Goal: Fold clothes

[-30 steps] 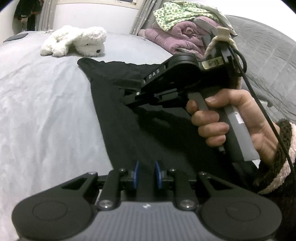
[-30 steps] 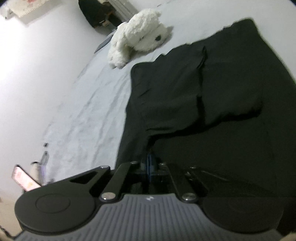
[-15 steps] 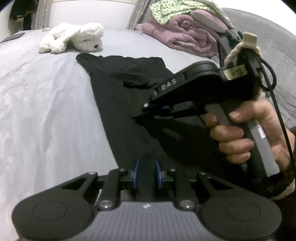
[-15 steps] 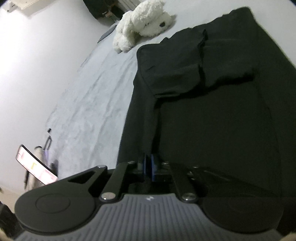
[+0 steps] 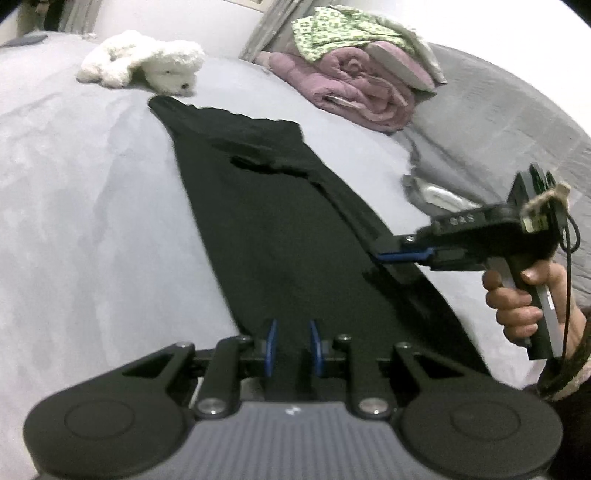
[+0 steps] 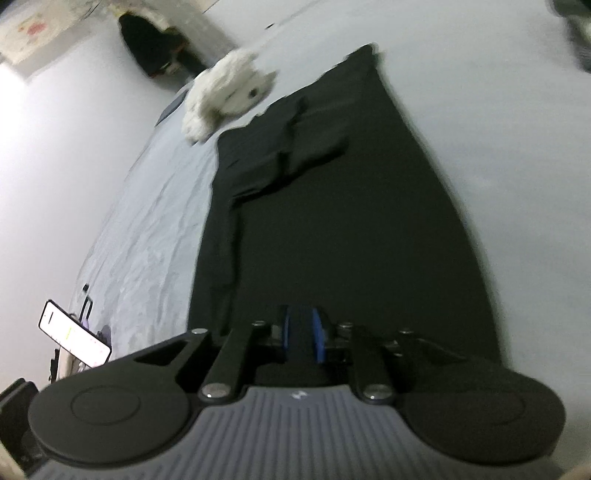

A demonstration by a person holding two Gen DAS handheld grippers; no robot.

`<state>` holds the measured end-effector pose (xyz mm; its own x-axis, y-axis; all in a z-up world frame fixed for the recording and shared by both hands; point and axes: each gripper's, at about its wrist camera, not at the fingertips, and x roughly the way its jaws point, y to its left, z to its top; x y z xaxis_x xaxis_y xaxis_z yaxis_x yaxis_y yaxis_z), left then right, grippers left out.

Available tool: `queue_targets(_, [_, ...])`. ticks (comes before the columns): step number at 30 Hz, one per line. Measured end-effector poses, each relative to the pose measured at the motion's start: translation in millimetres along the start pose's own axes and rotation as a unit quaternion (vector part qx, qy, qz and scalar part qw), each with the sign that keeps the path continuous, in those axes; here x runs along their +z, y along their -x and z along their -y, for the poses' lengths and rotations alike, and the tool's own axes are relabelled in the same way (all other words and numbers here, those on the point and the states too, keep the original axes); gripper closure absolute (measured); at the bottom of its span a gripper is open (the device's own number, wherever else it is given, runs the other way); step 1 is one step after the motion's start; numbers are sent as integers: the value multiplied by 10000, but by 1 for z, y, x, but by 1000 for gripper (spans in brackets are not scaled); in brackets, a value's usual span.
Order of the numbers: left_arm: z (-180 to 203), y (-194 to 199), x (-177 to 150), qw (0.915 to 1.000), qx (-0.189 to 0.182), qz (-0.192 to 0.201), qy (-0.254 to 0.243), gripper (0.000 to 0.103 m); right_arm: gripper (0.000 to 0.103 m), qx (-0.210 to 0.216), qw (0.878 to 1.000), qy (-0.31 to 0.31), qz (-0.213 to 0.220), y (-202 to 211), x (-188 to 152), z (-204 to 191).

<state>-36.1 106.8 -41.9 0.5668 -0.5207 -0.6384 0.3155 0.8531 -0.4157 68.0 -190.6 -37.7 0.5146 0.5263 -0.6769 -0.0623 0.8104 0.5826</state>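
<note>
Nearest, left gripper (image 5: pixel 291 345): blue pads a little apart, black cloth between them at the near hem, no firm clamp visible. Right gripper (image 6: pixel 302 336): blue pads likewise parted, cloth in the gap; half a second ago nearly together. Long black fabric garment (image 5: pixel 280 229) spread flat on the pale grey bed sheet (image 5: pixel 81 221), narrowed by side folds, a folded sleeve bunched near the far end. Right gripper now out at the garment's right edge in the left wrist view, no longer over its middle as a second ago; person's hand (image 5: pixel 517 306) around its grip. Letters "DAS" on its body, blurred. Beyond, white plush toy (image 5: pixel 147 68); further right, rolled pink blanket (image 5: pixel 354 92) under green patterned cloth (image 5: pixel 343 31).
</note>
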Motion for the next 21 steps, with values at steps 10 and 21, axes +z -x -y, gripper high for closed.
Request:
queue_targets(10, [30,7,-53,9983,-435,-360,127,84,77,-137,9990,-344,-232,68,-71,47])
queue_targets(21, [81,20,-117,9915,-184,-1250,-318,84,79,463,9963,-310,-650,115,-150,62])
